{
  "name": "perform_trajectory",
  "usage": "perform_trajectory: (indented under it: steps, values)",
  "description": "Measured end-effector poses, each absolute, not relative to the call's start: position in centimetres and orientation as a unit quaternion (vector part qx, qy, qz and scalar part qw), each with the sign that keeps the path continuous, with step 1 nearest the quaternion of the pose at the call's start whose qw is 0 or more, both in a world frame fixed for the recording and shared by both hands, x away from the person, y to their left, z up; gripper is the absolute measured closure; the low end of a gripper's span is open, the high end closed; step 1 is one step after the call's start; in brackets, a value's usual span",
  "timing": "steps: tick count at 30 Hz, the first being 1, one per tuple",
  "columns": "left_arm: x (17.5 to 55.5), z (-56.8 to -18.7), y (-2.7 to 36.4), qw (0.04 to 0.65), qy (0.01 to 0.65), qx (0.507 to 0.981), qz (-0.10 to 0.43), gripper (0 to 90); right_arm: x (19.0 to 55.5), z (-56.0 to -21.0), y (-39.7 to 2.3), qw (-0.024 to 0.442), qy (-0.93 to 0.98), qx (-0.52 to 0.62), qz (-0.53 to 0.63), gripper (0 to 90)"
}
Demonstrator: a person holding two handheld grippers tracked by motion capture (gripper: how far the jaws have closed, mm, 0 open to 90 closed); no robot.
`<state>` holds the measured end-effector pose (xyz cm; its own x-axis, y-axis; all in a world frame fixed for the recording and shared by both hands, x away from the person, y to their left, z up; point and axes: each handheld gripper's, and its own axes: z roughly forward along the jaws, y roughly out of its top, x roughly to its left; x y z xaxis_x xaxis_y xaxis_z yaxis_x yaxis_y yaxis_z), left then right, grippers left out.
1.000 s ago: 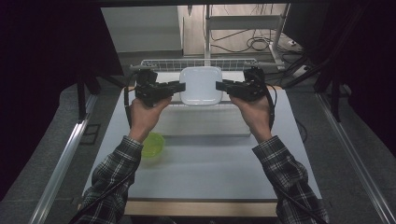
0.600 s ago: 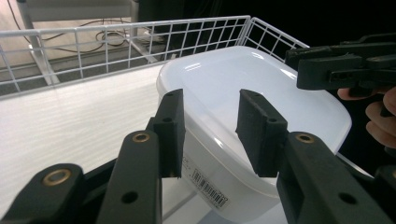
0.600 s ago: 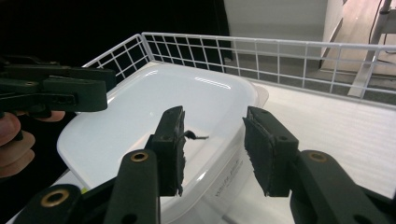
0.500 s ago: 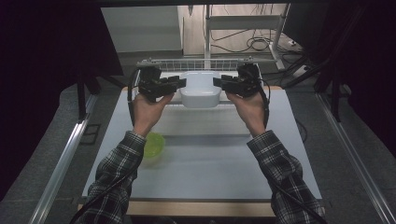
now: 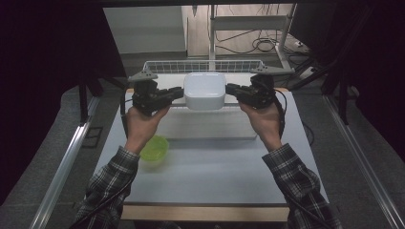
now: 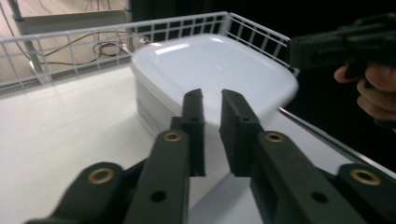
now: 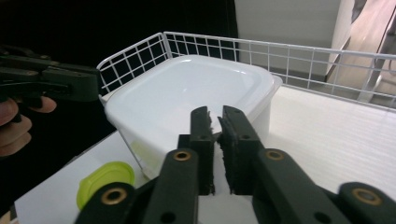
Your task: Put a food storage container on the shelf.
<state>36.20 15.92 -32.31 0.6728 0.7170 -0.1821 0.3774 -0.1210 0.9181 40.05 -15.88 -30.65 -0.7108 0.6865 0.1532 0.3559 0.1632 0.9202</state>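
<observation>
White tub [image 5: 205, 90] held aloft, apparently clamped at opposite rims by near-closed left gripper [image 5: 177, 93] and right gripper [image 5: 232, 89]; wire basket [image 5: 205, 66] close behind.

The far middle of the table [image 5: 215, 181] is taken by a white lidded box [image 5: 205, 90], with the left gripper [image 5: 177, 93] pressed in at its left side and the right gripper [image 5: 231, 88] at its right, so no way stays open past either flank. Just behind the box a white wire fence [image 5: 203, 66] closes the far edge and turns the corners. A raised white slab [image 5: 210, 125] lies under and just near of the box. A green bowl [image 5: 154, 148] sits at near left. The near middle and near right of the table lie open.
</observation>
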Motion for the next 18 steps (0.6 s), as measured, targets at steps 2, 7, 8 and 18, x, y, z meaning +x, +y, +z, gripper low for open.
perform_trajectory:
  steps: [2, 7, 8, 18]
  values:
    - [35.6, -32.8, 15.8, 0.545, 0.366, 0.739, 0.15, 89.3, 38.5, -31.0, -16.2, 0.154, 0.746, 0.339, 0.552, 89.7]
    - [35.4, -34.3, 14.5, 0.53, 0.355, 0.757, 0.142, 89.9, 37.6, -31.9, -15.7, 0.15, 0.759, 0.326, 0.544, 89.7]
    - [35.5, -34.5, 14.2, 0.528, 0.355, 0.759, 0.142, 90.0, 37.5, -32.2, -15.4, 0.15, 0.764, 0.322, 0.538, 89.7]
    - [37.1, -34.8, 13.0, 0.515, 0.364, 0.761, 0.15, 90.0, 39.1, -33.7, -14.4, 0.141, 0.775, 0.33, 0.52, 89.7]
